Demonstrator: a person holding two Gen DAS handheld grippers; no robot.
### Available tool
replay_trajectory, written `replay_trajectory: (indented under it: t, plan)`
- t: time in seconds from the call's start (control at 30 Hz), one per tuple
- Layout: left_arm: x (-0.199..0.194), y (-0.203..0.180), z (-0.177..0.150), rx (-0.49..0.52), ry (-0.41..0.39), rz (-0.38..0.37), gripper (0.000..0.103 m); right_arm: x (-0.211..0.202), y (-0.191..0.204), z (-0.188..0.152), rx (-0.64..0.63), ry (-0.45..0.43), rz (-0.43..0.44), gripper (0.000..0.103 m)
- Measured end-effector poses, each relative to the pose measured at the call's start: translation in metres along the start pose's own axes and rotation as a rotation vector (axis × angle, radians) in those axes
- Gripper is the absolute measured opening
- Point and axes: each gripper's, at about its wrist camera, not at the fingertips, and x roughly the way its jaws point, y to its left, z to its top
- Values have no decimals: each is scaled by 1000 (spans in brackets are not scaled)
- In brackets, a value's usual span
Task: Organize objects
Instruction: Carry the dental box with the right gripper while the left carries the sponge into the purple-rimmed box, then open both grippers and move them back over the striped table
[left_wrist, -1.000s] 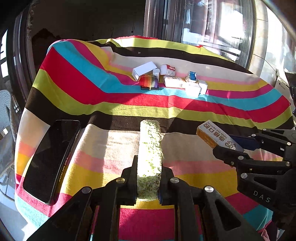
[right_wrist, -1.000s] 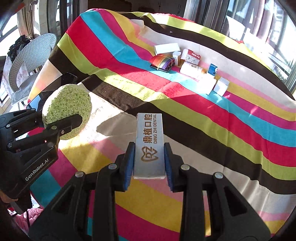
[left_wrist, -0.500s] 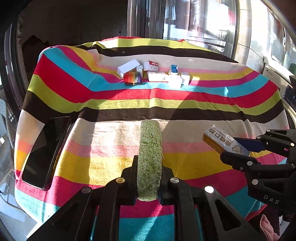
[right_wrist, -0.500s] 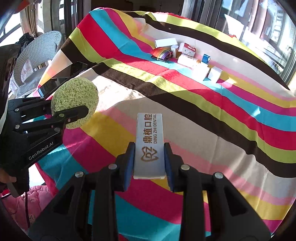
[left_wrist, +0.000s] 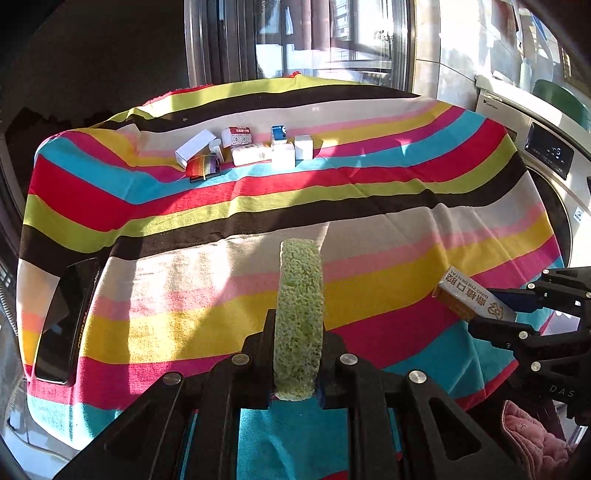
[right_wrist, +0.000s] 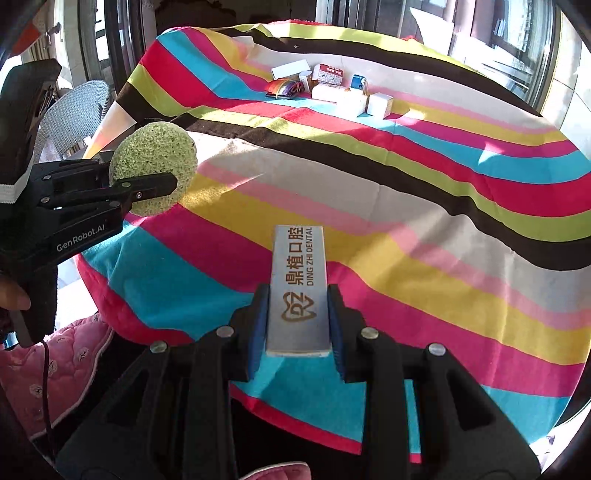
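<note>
My left gripper (left_wrist: 298, 363) is shut on a round green sponge (left_wrist: 300, 317), held on edge above the near part of the striped cloth; the sponge also shows in the right wrist view (right_wrist: 155, 171). My right gripper (right_wrist: 297, 321) is shut on a silver dental box (right_wrist: 299, 291) with orange lettering, held above the cloth's near edge; the box also shows in the left wrist view (left_wrist: 472, 299). A cluster of small white boxes (left_wrist: 258, 149) and a rainbow pouch (left_wrist: 203, 168) lies at the far side of the cloth, also in the right wrist view (right_wrist: 332, 90).
A black phone (left_wrist: 66, 321) lies near the cloth's left edge. A washing machine (left_wrist: 546, 155) stands at the right. A wicker chair (right_wrist: 74, 114) stands at the left. Pink quilted fabric (right_wrist: 55, 362) lies below the near edge. Windows stand behind.
Both grippers have pulled back toward the near edge of the cloth, still holding the sponge and the box. The far cluster of boxes looks smaller and farther away.
</note>
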Motion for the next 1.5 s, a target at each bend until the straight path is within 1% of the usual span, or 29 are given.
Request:
replay_trajectory:
  t: [0.17, 0.33, 0.43, 0.57, 0.67, 0.73, 0.8, 0.93, 1.03, 1.1, 1.17, 1.2, 1.23, 1.27, 1.3, 1.33, 1.4, 1.43, 1.5]
  plan:
    - [-1, -32, 3, 94, 24, -50, 16, -15, -29, -22, 91, 3, -13, 34]
    - [-7, -73, 8, 219, 30, -104, 16, -31, -51, -42, 151, 2, -50, 34]
    - [-8, -100, 13, 274, 51, -172, 16, -44, -61, -57, 183, -10, -79, 34]
    - [-9, -143, 17, 370, 81, -260, 16, -60, -76, -79, 223, 3, -130, 34]
    - [-15, -180, 18, 458, 86, -328, 16, -76, -91, -102, 257, 24, -191, 34]
    - [-17, -205, 18, 504, 115, -406, 16, -88, -103, -120, 301, 41, -227, 34]
    - [-14, -229, 16, 548, 153, -463, 16, -100, -114, -140, 349, 64, -258, 34]
    - [-13, -280, 5, 671, 190, -533, 16, -125, -137, -182, 449, 115, -335, 34]
    - [-18, -314, -4, 749, 203, -587, 16, -143, -155, -210, 514, 152, -415, 34]
    - [-25, -334, -11, 796, 203, -629, 16, -155, -167, -223, 561, 163, -465, 34]
    - [-32, -350, -16, 819, 199, -685, 17, -165, -176, -231, 585, 171, -510, 34]
    - [-35, -356, -19, 821, 213, -727, 19, -168, -180, -234, 588, 184, -534, 35]
    - [-37, -361, -21, 827, 239, -776, 31, -168, -184, -235, 589, 206, -551, 37]
    - [-40, -364, -23, 831, 250, -809, 48, -166, -187, -235, 590, 237, -564, 43]
    - [-44, -364, -25, 834, 239, -824, 56, -165, -189, -237, 585, 263, -573, 62]
    - [-48, -362, -26, 832, 214, -836, 65, -164, -188, -237, 572, 271, -582, 74]
    - [-51, -353, -21, 801, 195, -853, 67, -164, -187, -233, 565, 259, -607, 75]
    - [-49, -345, -15, 769, 193, -856, 67, -165, -187, -230, 573, 244, -604, 75]
    - [-41, -322, 0, 690, 171, -834, 71, -164, -188, -221, 589, 205, -593, 75]
